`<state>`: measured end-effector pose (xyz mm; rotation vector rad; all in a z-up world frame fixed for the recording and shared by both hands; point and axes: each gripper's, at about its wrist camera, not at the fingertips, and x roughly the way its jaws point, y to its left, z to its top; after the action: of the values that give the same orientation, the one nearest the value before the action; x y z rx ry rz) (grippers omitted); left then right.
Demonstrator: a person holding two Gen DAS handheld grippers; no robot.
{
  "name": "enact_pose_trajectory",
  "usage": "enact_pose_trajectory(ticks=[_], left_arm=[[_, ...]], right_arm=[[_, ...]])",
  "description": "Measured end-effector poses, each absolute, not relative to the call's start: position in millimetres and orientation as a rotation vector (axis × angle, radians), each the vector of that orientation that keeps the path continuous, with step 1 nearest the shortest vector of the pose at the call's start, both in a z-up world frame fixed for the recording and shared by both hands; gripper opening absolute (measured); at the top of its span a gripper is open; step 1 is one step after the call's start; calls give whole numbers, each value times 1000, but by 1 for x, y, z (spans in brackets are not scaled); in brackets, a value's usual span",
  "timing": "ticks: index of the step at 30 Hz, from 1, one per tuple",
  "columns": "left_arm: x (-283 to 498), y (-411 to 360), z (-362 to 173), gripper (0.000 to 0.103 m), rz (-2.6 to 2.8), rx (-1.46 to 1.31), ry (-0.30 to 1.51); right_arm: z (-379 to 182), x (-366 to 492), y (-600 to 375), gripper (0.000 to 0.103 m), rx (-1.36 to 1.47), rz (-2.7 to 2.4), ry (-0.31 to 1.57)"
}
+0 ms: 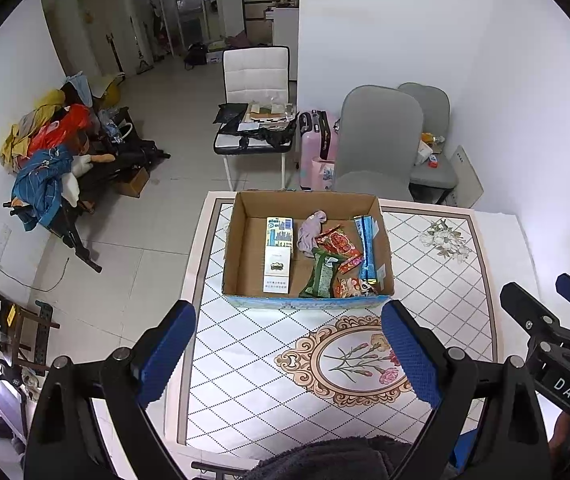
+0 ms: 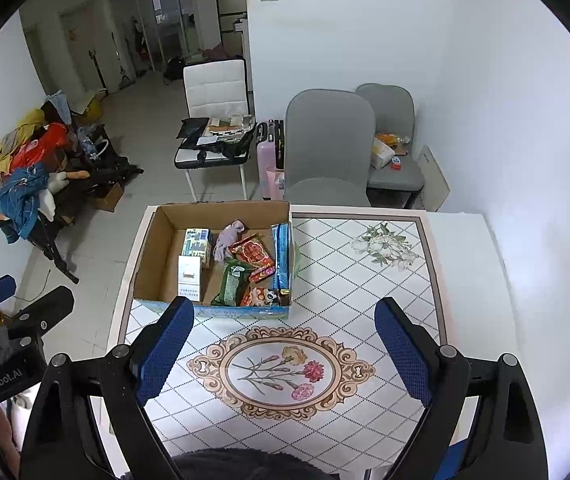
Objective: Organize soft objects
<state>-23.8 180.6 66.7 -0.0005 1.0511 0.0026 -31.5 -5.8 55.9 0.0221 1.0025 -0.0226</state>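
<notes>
I'm holding both grippers, left (image 1: 289, 354) and right (image 2: 285, 354), spread and empty over the table's (image 2: 369, 292) near edge; the sock (image 2: 227, 240) lies bunched at the box's (image 2: 153, 248) far middle, looks limp and light, so I'd pinch its bulk.

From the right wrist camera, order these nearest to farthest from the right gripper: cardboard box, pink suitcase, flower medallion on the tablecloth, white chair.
1. Flower medallion, between the right gripper's fingers.
2. Cardboard box, ahead and left on the table.
3. Pink suitcase, on the floor beyond the table.
4. White chair, farthest back.
</notes>
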Motion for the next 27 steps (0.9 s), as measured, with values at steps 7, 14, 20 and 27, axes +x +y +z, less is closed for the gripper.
enact_pose_trajectory(ticks=[7, 14, 20, 27], left_arm=[[-24, 179, 65, 95, -3, 3, 1056], [-24, 178, 65, 95, -3, 5, 1051], [-24, 178, 65, 95, -7, 3, 1048], [-23, 180, 67, 95, -7, 2, 1048]], right_arm=[[54, -34, -7, 94, 25, -43, 1002], [53, -35, -10, 94, 43, -43, 1009], [54, -36, -11, 94, 52, -42, 1006], [55, -36, -11, 94, 53, -42, 1004]])
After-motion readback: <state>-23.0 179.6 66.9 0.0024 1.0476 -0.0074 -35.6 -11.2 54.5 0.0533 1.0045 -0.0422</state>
